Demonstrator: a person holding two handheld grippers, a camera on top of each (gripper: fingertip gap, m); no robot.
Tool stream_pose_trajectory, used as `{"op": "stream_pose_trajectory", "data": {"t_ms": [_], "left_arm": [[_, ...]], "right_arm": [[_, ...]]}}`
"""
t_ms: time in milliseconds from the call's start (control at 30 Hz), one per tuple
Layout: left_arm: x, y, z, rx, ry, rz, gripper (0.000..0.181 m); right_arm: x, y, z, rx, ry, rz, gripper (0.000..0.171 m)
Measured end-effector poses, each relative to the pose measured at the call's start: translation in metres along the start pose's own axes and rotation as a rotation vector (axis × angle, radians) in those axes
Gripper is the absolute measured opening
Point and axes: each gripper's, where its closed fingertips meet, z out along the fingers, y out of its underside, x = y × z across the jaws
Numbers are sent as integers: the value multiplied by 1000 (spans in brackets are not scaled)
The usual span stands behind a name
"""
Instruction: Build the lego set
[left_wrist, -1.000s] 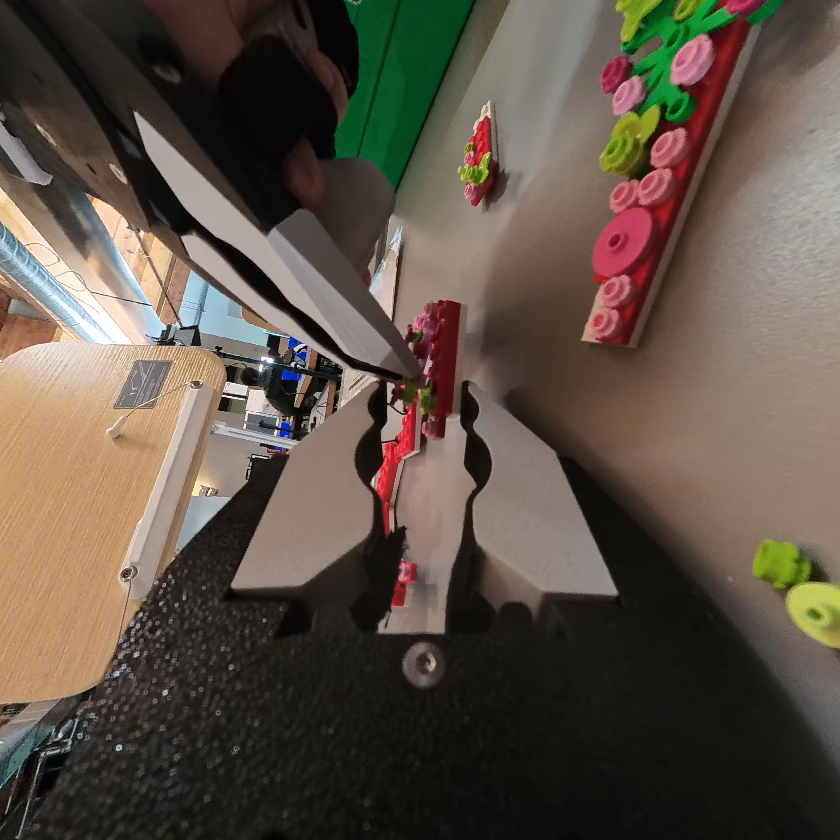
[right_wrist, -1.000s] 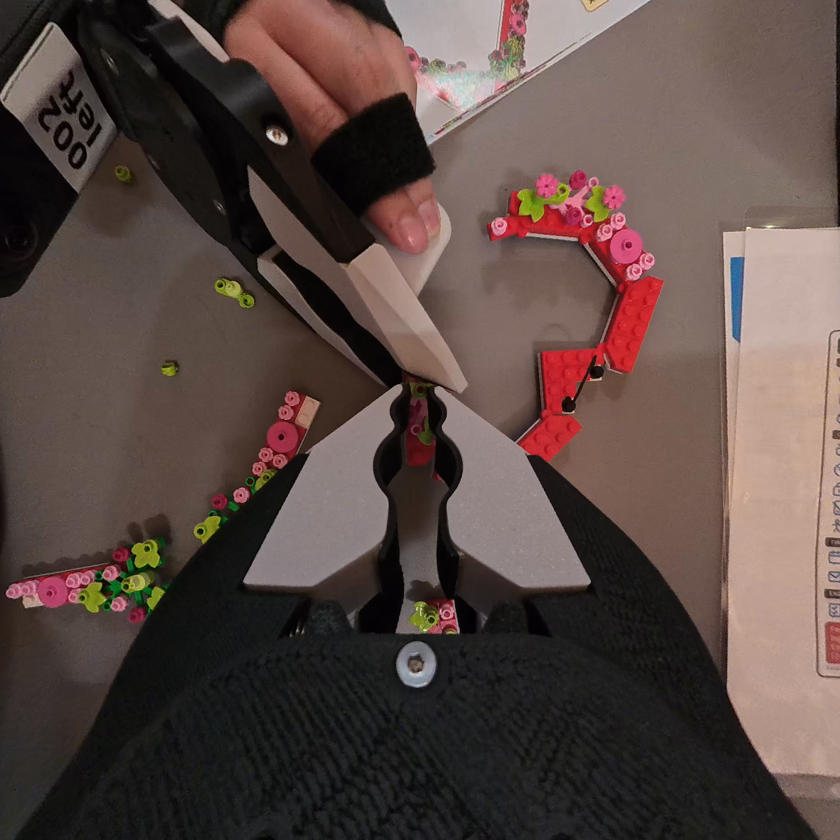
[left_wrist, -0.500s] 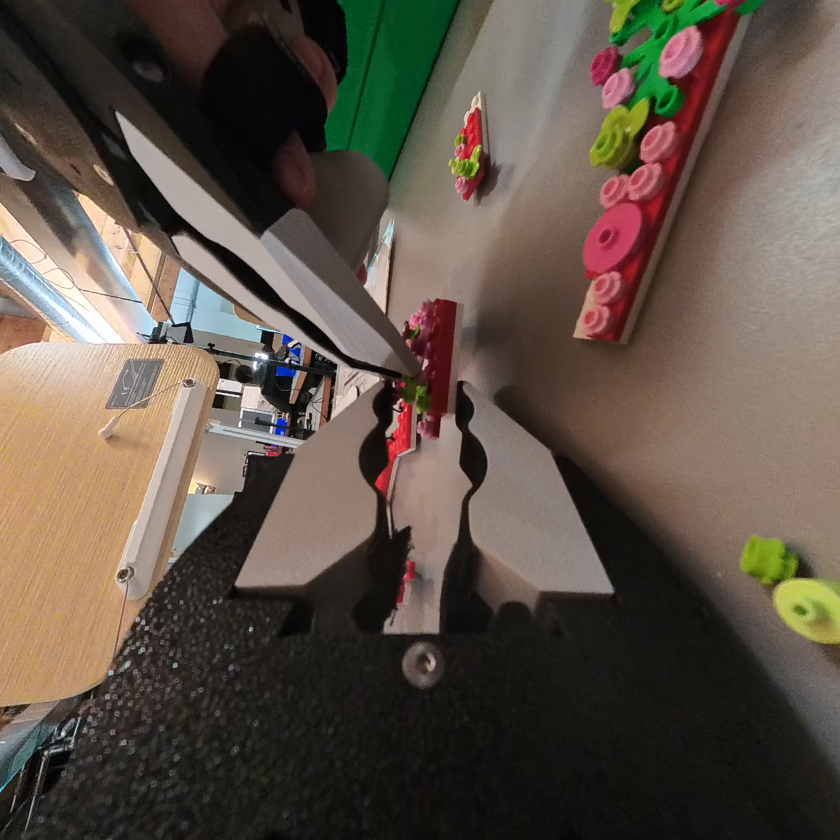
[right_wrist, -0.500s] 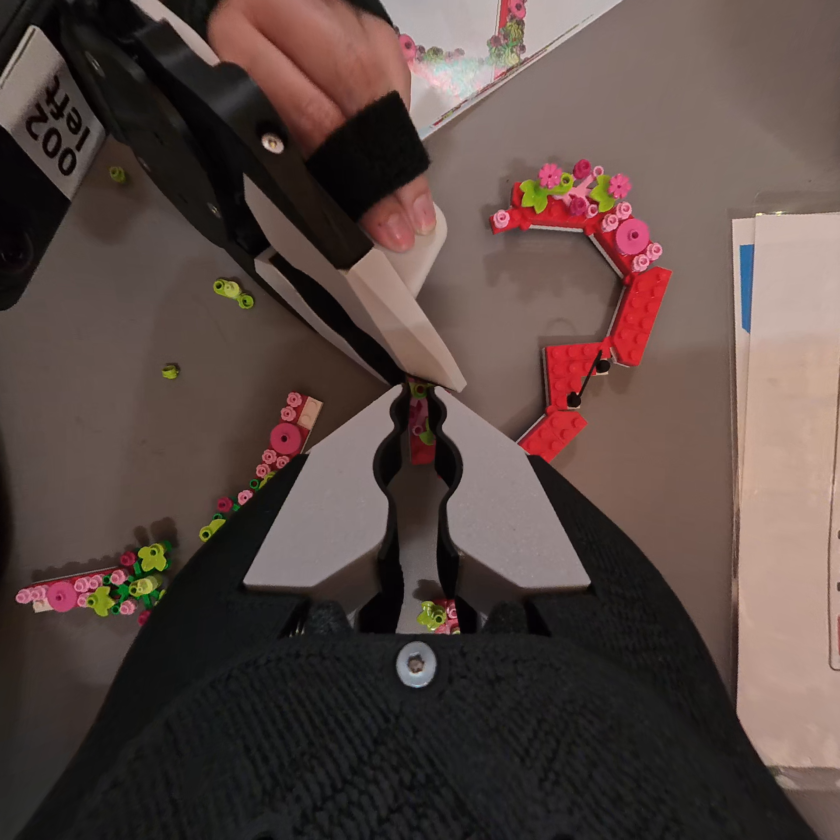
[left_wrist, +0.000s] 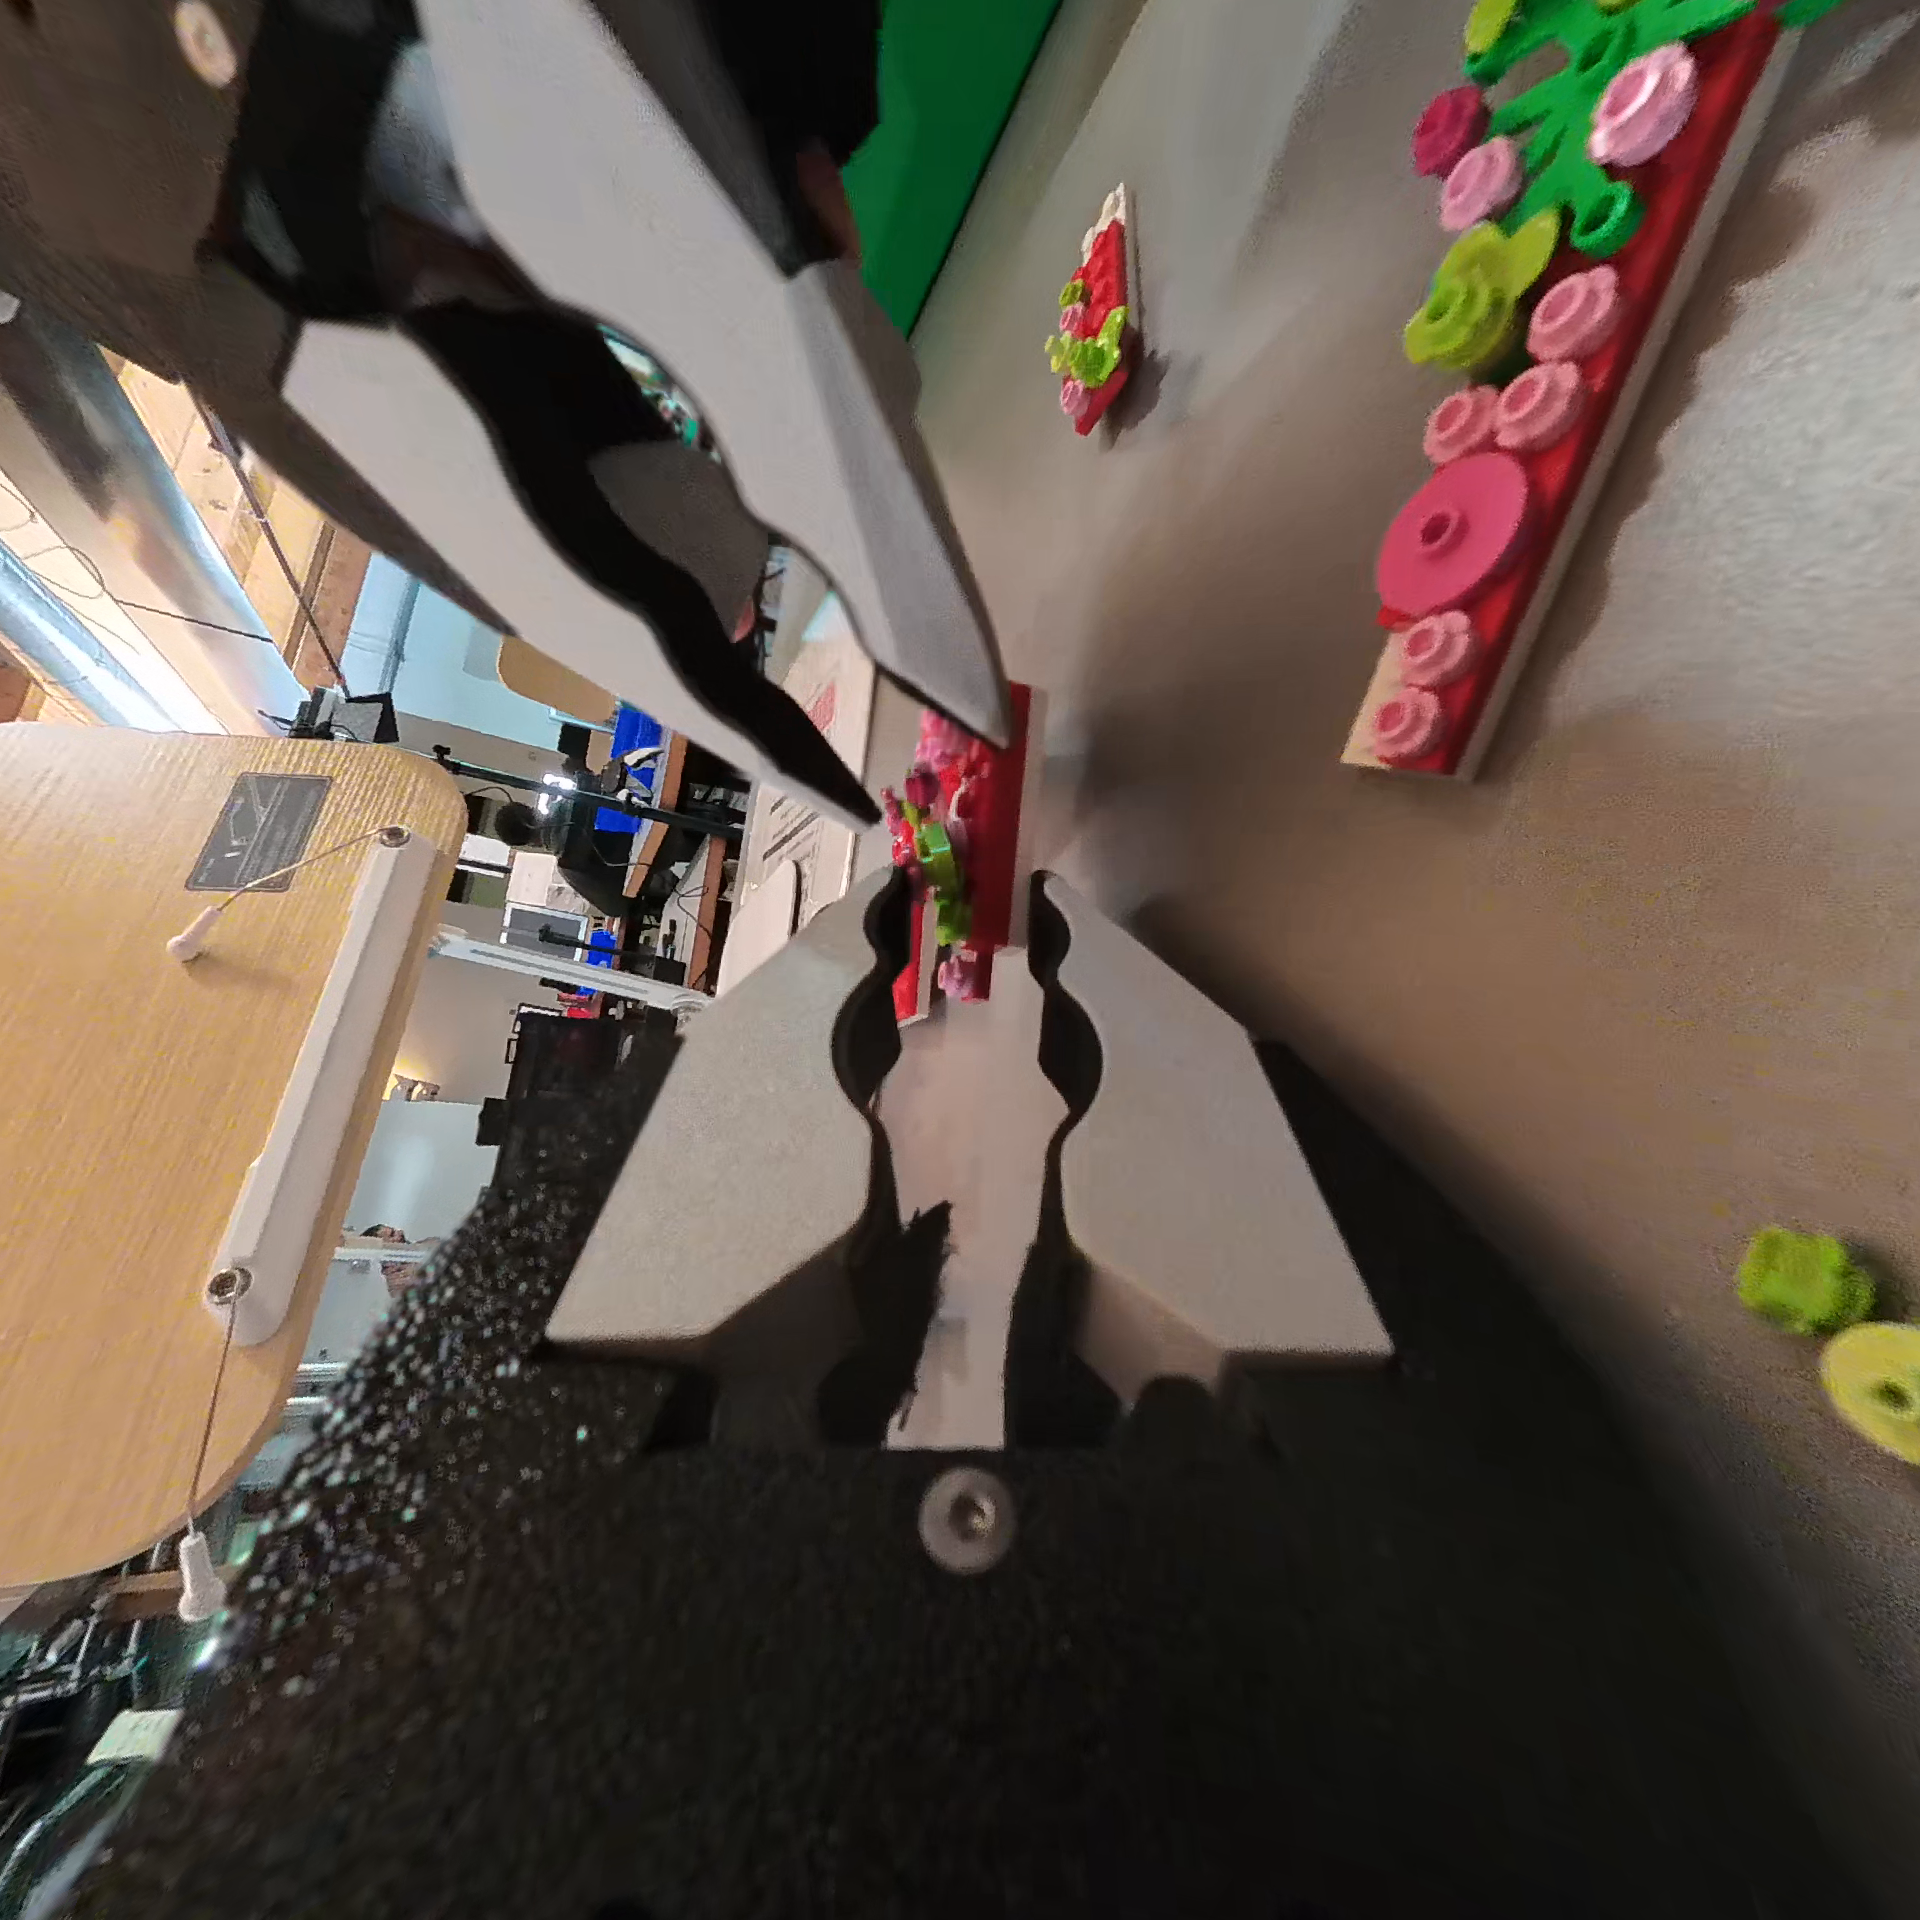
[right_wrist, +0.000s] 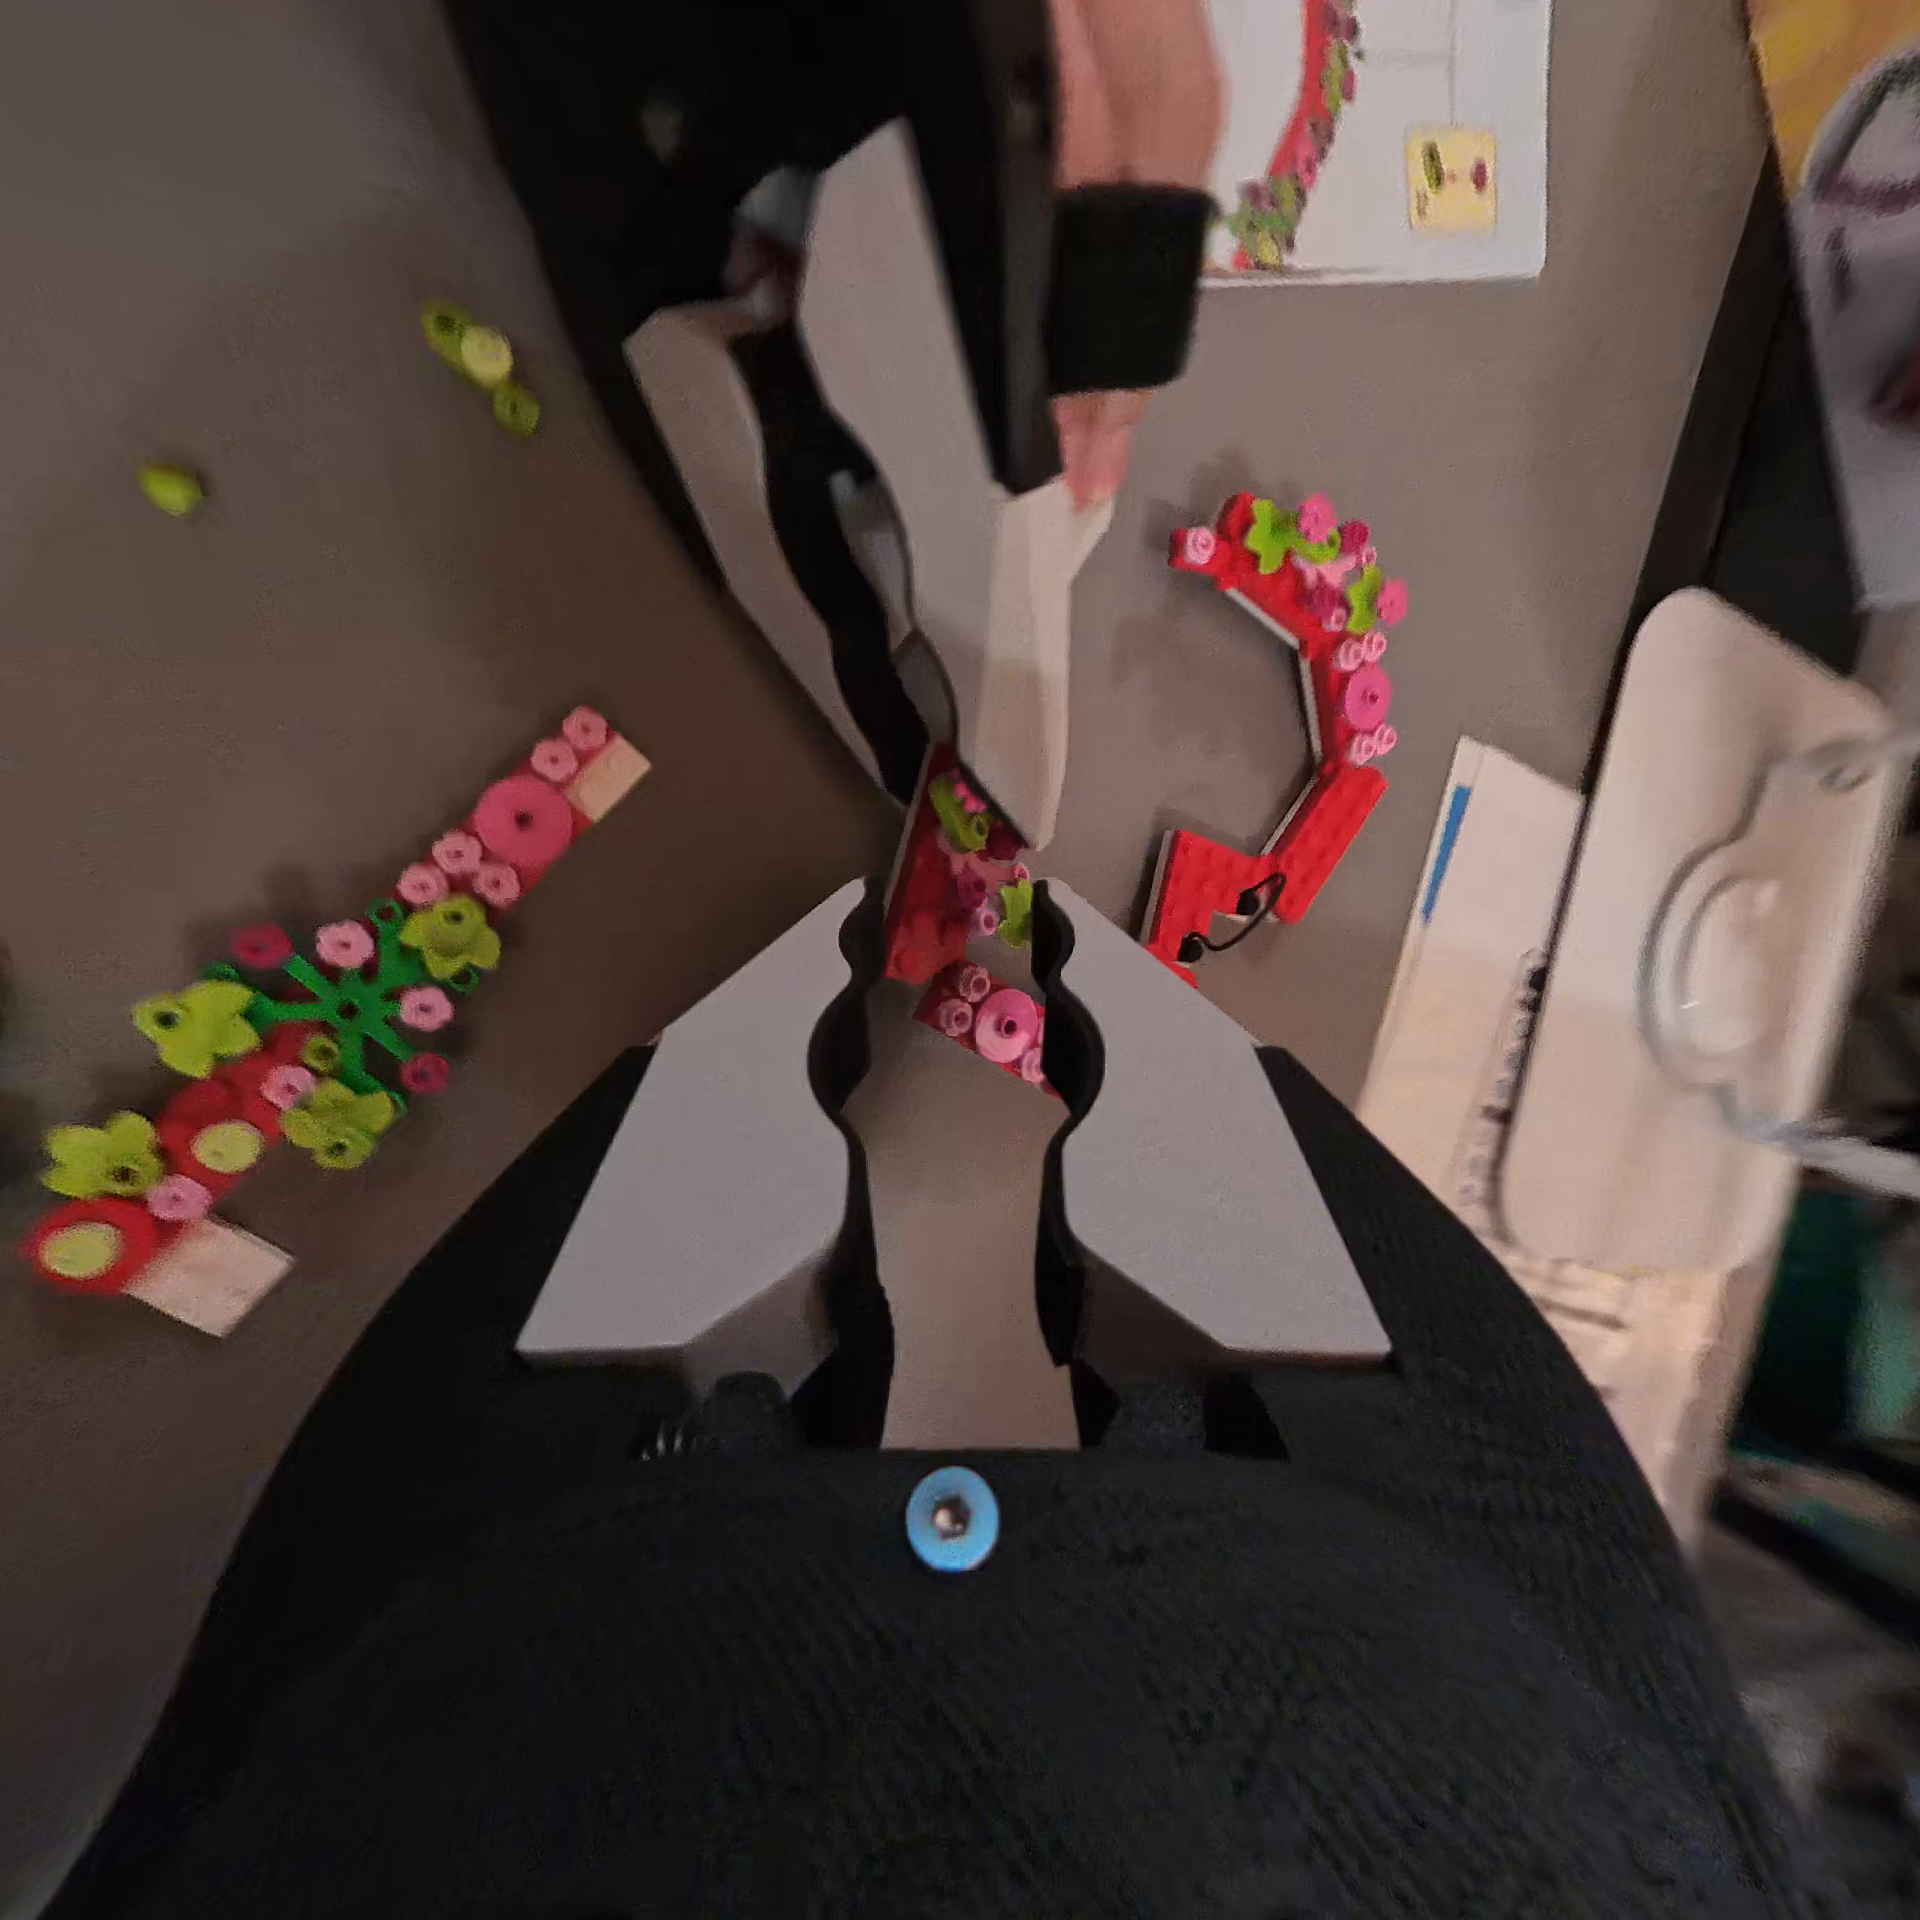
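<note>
In the left wrist view, far left, a light wooden board carries a small dark label plate; its writing is too small to read. In the middle, the left gripper has its two grey fingers set narrow, closed on a small red flowered piece, which sits between the fingertips, above the grey table. The right gripper meets it from the opposite side. Its fingers are also narrow and clamp the same piece, which bears pink flowers and lime leaves.

In the right wrist view, at the left of the table, lies a long red strip covered with pink flowers, lime leaves and a green stem. Above it, loose lime pieces lie apart. Over the middle, a hand with a black band on one finger holds the left gripper. Just to the right of the grippers, a curved red section with flowers on its upper end lies flat on the table. Behind it is a printed instruction sheet with pictures of the model. At the far right there are white papers with blurred print and, over them, a clear plastic item.
</note>
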Motion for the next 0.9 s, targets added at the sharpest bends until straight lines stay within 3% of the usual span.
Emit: {"op": "stream_pose_trajectory", "data": {"t_ms": [33, 267, 433, 600, 900], "left_arm": [[0, 0, 0, 0, 0, -4, 20], [0, 0, 0, 2, 0, 12, 20], [2, -1, -1, 14, 1, 52, 20], [2, -2, -1, 25, 3, 64, 20], [2, -2, -1, 30, -2, 60, 21]], "right_arm": [[-1, 2, 1, -10, 24, -62, 27], [3, 2, -6, 159, 13, -43, 24], [2, -6, -6, 319, -116, 93, 31], [1, 0, 7, 305, -219, 142, 39], [0, 5, 0, 303, -264, 172, 19]]}}
